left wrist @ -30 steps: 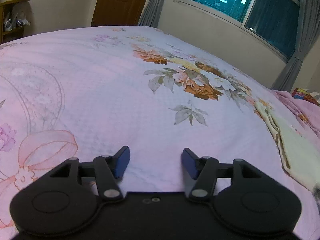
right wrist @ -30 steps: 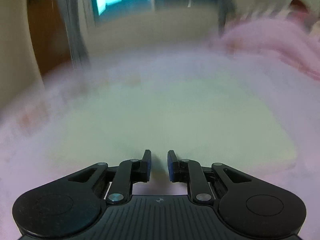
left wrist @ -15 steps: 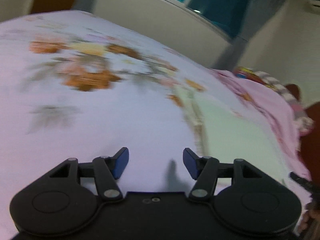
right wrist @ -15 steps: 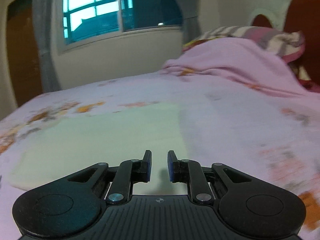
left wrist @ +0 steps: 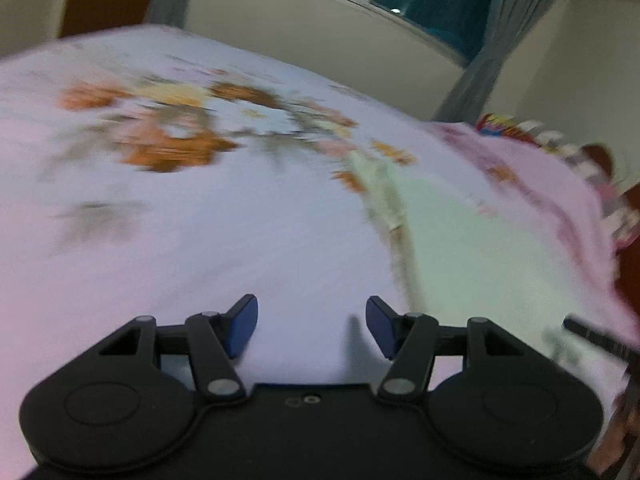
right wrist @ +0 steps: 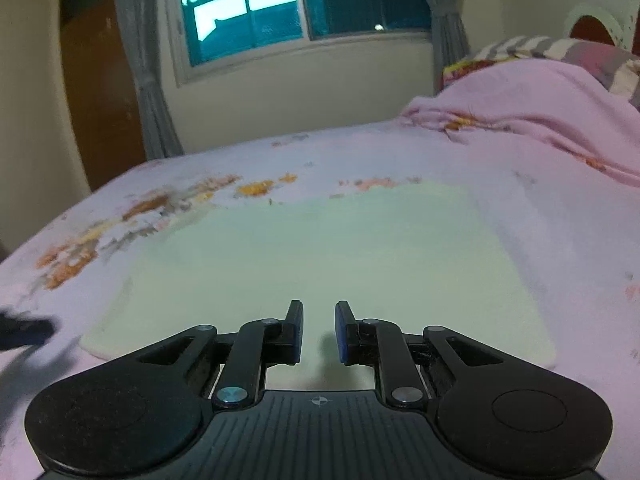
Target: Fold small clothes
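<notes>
Pale green cloth (right wrist: 320, 256) flat on the floral bedsheet (left wrist: 200, 248)

Left gripper (left wrist: 311, 325) spread wide, empty — right gripper (right wrist: 319, 332) narrowly parted, gripping nothing.

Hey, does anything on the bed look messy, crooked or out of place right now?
Nothing stands out. The pale green cloth lies flat and smooth on the floral bedsheet. A pink blanket is bunched near the pillows, away from the cloth. Both tongs are empty.

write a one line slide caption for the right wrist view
Right gripper, empty with a narrow gap, hovers over a pale green cloth lying flat on the floral bedsheet.
</notes>
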`<action>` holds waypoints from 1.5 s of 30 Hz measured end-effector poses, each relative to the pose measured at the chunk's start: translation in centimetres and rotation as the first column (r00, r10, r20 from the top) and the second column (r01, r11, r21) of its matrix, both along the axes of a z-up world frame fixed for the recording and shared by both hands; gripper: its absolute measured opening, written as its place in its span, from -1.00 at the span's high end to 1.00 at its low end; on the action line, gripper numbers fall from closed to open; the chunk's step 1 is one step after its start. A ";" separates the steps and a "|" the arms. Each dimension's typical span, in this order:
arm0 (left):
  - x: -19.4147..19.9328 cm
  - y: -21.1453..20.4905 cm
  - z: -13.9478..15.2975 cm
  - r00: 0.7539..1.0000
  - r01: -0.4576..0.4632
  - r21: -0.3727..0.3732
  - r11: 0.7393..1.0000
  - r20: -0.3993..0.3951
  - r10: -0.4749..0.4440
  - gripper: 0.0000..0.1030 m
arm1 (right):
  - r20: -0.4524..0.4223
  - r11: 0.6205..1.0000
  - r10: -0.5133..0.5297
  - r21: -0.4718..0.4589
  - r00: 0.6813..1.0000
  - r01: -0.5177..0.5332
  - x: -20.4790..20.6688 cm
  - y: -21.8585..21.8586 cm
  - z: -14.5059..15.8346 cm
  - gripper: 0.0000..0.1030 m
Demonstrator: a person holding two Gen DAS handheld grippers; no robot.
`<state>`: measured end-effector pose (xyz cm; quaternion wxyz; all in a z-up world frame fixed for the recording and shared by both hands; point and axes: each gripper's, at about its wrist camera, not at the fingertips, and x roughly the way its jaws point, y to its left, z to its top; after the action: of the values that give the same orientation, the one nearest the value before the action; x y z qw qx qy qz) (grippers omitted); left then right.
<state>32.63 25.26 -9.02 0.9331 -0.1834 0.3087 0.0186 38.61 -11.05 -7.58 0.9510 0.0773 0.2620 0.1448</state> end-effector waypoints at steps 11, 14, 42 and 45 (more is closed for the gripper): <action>-3.1 0.9 -0.8 0.998 -0.065 0.049 0.997 -0.009 0.066 -0.17 | -0.088 0.980 -0.005 -0.198 0.996 -0.012 0.0 4.1 -2.6 0.70; -3.3 0.6 -0.9 0.998 -0.062 0.059 0.996 -0.010 0.063 -0.17 | -0.060 0.986 -0.017 -0.165 0.998 0.007 -0.5 3.7 -1.5 0.69; 18.5 0.6 -4.2 0.947 0.316 -0.484 0.816 0.111 -0.301 -0.14 | 0.197 0.919 -0.368 -0.074 0.909 0.388 -2.7 -22.7 -0.7 0.13; 19.8 -0.6 -3.8 0.932 0.355 -0.418 0.836 0.084 -0.353 -0.09 | 0.135 0.882 -0.467 -0.007 0.874 0.472 -2.4 -27.7 -1.5 0.03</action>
<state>52.42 24.68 -12.78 0.8581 -0.3224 0.3320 -0.2224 36.20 -38.75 -9.08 0.9740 0.1100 0.1760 -0.0908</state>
